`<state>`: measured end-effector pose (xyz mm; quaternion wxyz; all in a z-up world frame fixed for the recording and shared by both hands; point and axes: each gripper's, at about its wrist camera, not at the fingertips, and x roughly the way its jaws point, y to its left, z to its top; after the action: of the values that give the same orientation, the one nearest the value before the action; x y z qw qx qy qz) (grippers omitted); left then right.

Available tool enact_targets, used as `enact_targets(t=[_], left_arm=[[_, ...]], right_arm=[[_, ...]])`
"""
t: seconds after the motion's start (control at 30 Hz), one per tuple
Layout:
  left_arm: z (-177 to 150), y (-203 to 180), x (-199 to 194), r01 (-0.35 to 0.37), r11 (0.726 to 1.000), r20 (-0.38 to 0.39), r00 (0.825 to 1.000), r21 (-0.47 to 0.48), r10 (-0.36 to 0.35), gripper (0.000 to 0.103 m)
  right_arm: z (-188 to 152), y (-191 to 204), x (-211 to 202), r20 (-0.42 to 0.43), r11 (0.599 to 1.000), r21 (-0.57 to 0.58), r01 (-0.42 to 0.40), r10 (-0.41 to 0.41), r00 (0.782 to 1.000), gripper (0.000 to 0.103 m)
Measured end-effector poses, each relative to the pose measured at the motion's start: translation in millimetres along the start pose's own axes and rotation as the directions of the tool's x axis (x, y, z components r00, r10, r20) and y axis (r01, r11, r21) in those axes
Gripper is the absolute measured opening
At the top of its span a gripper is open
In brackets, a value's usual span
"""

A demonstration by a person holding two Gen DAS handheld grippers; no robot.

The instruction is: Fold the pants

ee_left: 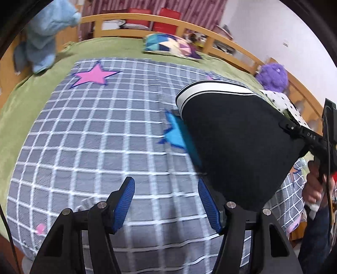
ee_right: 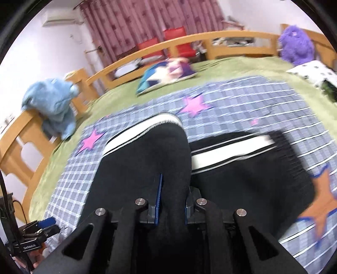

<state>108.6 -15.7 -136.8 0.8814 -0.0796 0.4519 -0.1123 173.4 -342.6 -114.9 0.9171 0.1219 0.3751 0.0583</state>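
The black pants (ee_left: pixel 236 143) with a white striped waistband (ee_left: pixel 210 89) hang lifted above the checked blanket (ee_left: pixel 94 130), on the right of the left wrist view. My right gripper (ee_right: pixel 174 184) is shut on a fold of the black pants (ee_right: pixel 143 160); the cloth bunches between its blue pads and hides the right fingertip. Another part of the pants (ee_right: pixel 252 175) lies flat on the blanket. In the left wrist view the right gripper's body (ee_left: pixel 305 134) shows at the pants' right edge. My left gripper (ee_left: pixel 166 181) is open over bare blanket, just left of the hanging cloth, with nothing between its fingers.
A green bedspread (ee_left: pixel 31 101) lies under the blanket, inside a wooden bed frame (ee_left: pixel 130 19). A patterned pillow (ee_left: pixel 172 45), a blue plush (ee_left: pixel 44 40), a purple plush (ee_left: pixel 272 74) and a dotted white cloth (ee_left: pixel 282 103) sit near the edges. A person's hand (ee_left: pixel 313 185) holds the right gripper.
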Motion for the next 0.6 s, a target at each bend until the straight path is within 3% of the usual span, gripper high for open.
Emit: enact_targets(t=[0.13, 0.23, 0.33, 0.37, 0.47, 0.53, 0.6], left_arm=[[9.5, -36.8, 8.2, 0.086, 0.996, -0.018, 0.996, 0.032, -0.085, 0.06], [15.4, -67.4, 18.1, 0.165, 0.985, -0.039, 0.986, 0.05, -0.163, 0.06], [19.5, -94.3, 28.0, 0.189, 0.979, -0.049, 0.981, 0.073, -0.186, 0.06], [21.0, -102.7, 31.6, 0.191, 0.978, -0.055, 0.981, 0.081, -0.187, 0.06], [20.7, -125.7, 37.3, 0.191, 0.976, -0.06, 0.981, 0.106, -0.185, 0.06], [15.0, -139.1, 43.0, 0.163, 0.979, -0.054, 0.986, 0.123, -0.157, 0.06], [6.1, -147.4, 54.8, 0.141, 0.981, -0.079, 0.988, 0.133, -0.131, 0.06]], right_arm=[[15.0, -68.3, -20.2, 0.046, 0.992, 0.016, 0.122, -0.122, 0.991, 0.014], [6.2, -122.5, -17.7, 0.01, 0.973, 0.047, 0.226, -0.227, 0.974, 0.016], [-15.2, -156.5, 5.2, -0.1, 0.97, 0.06, 0.234, -0.227, 0.969, 0.037], [-22.3, -158.7, 1.5, -0.069, 0.971, 0.057, 0.233, -0.229, 0.971, 0.042], [-20.4, -151.8, -18.4, -0.021, 0.967, 0.039, 0.251, -0.25, 0.968, 0.042], [-25.5, -143.8, -43.3, 0.078, 0.974, 0.048, 0.222, -0.225, 0.971, 0.042], [-33.8, -136.1, -47.6, 0.093, 0.982, 0.015, 0.189, -0.189, 0.978, 0.044]])
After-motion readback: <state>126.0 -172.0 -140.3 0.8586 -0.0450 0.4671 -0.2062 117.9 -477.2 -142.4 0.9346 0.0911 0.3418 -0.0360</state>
